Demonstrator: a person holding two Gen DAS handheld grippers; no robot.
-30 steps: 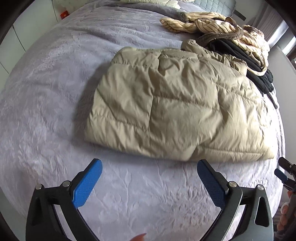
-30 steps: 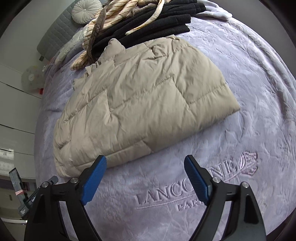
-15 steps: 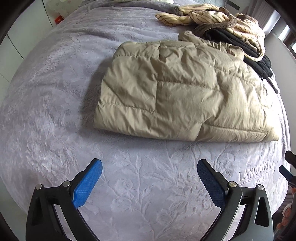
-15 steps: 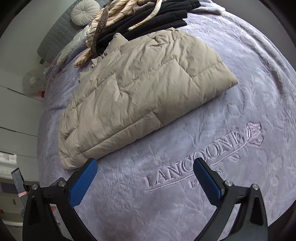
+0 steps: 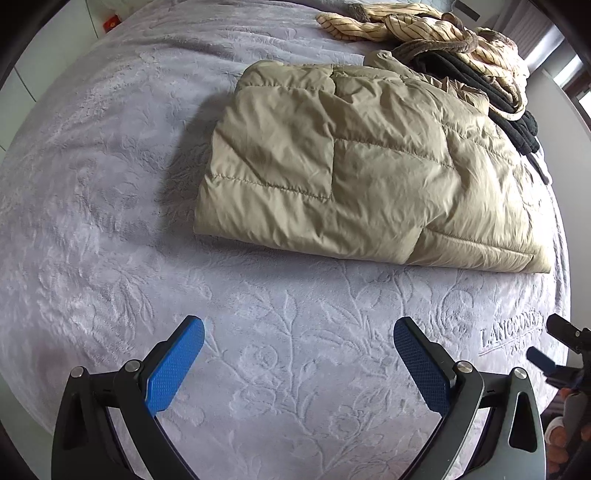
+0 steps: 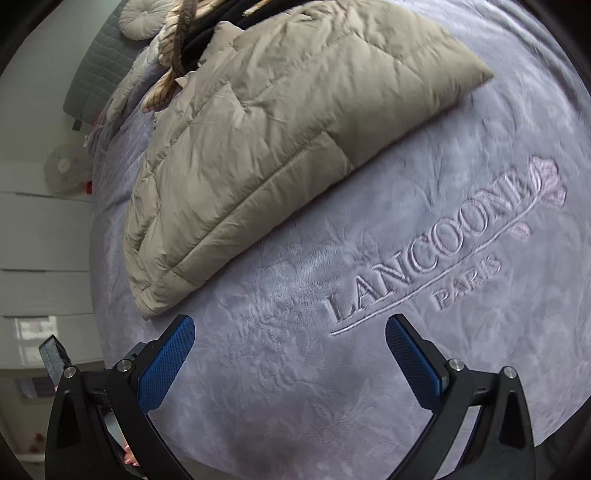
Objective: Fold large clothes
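Observation:
A beige quilted puffer jacket lies folded flat on the lavender bed cover. It also shows in the right wrist view, upper left of centre. My left gripper is open and empty, above the cover well short of the jacket's near edge. My right gripper is open and empty, near the jacket's bottom corner and the embroidered logo. The right gripper's tip shows at the right edge of the left wrist view.
A pile of black and striped cream clothes lies behind the jacket at the far right. A round cushion and grey headboard stand at the bed's head. White cabinets run along the left side.
Both grippers have pulled back from the jacket, which now sits farther away in both views. The right gripper's jaws opened a little wider. The jacket has not moved.

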